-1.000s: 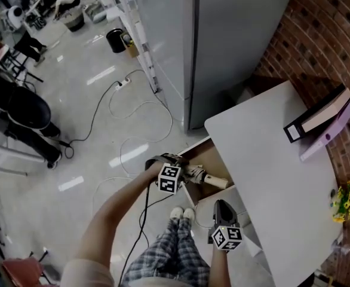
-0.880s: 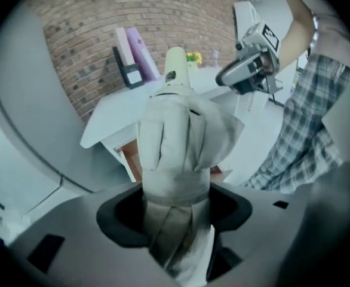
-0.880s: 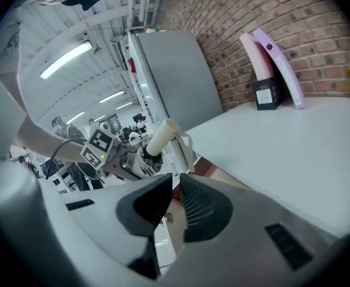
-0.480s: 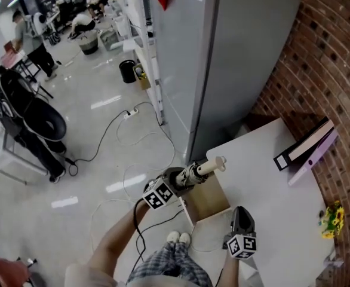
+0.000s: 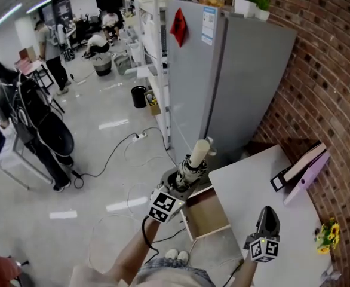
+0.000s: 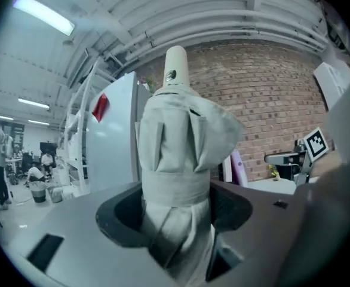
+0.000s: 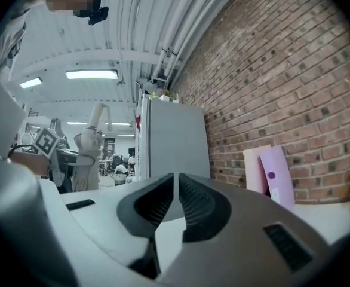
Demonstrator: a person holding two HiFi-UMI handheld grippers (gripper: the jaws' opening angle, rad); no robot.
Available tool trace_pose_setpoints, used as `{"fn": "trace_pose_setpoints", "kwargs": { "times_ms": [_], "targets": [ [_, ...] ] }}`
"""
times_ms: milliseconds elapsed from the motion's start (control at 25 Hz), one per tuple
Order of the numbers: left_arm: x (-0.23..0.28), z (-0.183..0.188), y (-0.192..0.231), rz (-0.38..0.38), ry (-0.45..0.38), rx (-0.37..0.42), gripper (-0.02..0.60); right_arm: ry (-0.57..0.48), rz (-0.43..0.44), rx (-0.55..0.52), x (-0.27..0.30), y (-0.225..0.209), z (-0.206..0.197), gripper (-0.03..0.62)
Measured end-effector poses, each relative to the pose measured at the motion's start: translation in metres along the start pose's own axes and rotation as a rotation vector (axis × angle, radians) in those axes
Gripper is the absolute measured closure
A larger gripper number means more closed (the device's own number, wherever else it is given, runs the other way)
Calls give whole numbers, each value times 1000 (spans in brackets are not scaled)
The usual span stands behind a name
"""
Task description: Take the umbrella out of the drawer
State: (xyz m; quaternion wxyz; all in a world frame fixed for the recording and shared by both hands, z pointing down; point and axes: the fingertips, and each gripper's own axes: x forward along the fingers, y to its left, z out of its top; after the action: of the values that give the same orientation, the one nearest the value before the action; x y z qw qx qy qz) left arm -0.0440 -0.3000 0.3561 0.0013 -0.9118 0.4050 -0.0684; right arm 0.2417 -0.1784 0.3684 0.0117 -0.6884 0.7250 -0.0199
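My left gripper [image 5: 183, 182] is shut on the folded beige umbrella [image 5: 194, 160], which stands nearly upright with its cream handle on top, above the open wooden drawer [image 5: 206, 211]. In the left gripper view the umbrella [image 6: 178, 154] fills the middle, and my left gripper [image 6: 178, 207] has its jaws pressed on the strapped fabric. My right gripper [image 5: 268, 222] hovers over the white table [image 5: 252, 181], shut with nothing in it. In the right gripper view my right gripper [image 7: 176, 191] has its jaws together, and the umbrella [image 7: 89, 147] shows at the left.
A tall grey fridge [image 5: 229, 82] stands behind the table by the brick wall [image 5: 324, 70]. Black and purple binders [image 5: 300, 173] lean at the table's far right and yellow flowers [image 5: 329, 235] sit near the edge. Cables [image 5: 124, 142] lie on the floor, with people and desks further left.
Both grippers have risen. The umbrella came up out of the drawer and swung from lying flat to nearly upright. The right gripper moved up over the table, still shut.
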Motion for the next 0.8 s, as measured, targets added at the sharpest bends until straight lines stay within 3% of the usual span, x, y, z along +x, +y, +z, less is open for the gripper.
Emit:
{"fn": "trace_pose_setpoints", "kwargs": {
  "times_ms": [400, 800],
  "targets": [
    [-55, 38, 13, 178, -120, 3, 298, -55, -9, -69, -9, -13, 34, 566],
    [-48, 29, 4, 187, -97, -1, 298, -42, -39, -111, -14, -30, 40, 576]
  ]
}}
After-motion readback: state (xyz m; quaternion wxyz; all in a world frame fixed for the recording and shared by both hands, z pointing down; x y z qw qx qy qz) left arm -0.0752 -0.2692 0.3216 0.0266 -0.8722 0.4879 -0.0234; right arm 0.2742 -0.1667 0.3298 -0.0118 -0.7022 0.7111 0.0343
